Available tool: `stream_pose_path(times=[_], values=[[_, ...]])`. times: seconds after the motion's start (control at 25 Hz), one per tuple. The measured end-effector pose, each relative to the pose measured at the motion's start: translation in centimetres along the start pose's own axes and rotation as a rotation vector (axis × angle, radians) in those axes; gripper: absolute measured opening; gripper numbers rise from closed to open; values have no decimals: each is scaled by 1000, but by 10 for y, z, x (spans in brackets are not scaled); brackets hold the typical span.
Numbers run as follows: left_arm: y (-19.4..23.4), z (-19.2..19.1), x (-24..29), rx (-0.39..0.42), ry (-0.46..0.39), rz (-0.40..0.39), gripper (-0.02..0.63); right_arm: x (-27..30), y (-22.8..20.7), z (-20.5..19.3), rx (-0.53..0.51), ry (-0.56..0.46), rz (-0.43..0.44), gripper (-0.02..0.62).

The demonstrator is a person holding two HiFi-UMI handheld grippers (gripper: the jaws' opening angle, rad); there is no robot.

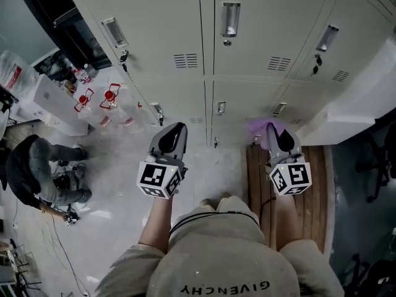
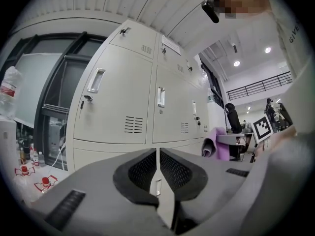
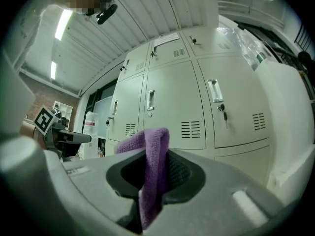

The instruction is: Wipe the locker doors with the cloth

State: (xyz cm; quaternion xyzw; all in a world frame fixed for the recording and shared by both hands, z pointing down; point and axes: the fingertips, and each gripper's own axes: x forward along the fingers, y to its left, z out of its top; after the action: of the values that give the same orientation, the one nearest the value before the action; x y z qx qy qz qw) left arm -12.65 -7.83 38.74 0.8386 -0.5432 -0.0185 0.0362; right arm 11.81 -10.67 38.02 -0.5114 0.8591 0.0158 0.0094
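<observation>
Right gripper [image 3: 156,173] clamped on cloth [image 3: 147,141]; left gripper [image 2: 157,168] jaws together, empty. Cloth likely soft, light, floppy: grip the bunched fold. Apart from lockers [image 1: 260,36].

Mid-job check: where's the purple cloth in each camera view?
Head view: purple cloth at centre right, at the right tool's tip.
Left gripper view: right of centre, low, in front of the lockers.
Right gripper view: lower centre, pinched between the jaws.
Shared landmark: the beige lockers.

R gripper [image 3: 156,178] jaws clamped on purple cloth [image 3: 151,173], folded up btwn them; beige locker doors [image 3: 174,109] just ahead.
</observation>
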Motion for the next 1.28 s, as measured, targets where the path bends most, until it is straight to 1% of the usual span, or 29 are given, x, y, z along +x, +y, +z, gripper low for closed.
stream_pose_path(times=[0.24,0.44,0.56,0.96,1.28], values=[[-4,29,-8,23,-38,-11,18,-15,10,15,-2,8,-2,60],[-3,31,-12,15,-28,-5,18,-21,4,24,0,13,-20,58],[3,29,-13,0,-24,11,18,-19,2,27,4,12,-12,58],[22,33,-13,-3,-19,52,18,1,15,11,25,46,52,59],[30,32,-7,-6,-7,59,18,15,14,3,31,68,60,59]])
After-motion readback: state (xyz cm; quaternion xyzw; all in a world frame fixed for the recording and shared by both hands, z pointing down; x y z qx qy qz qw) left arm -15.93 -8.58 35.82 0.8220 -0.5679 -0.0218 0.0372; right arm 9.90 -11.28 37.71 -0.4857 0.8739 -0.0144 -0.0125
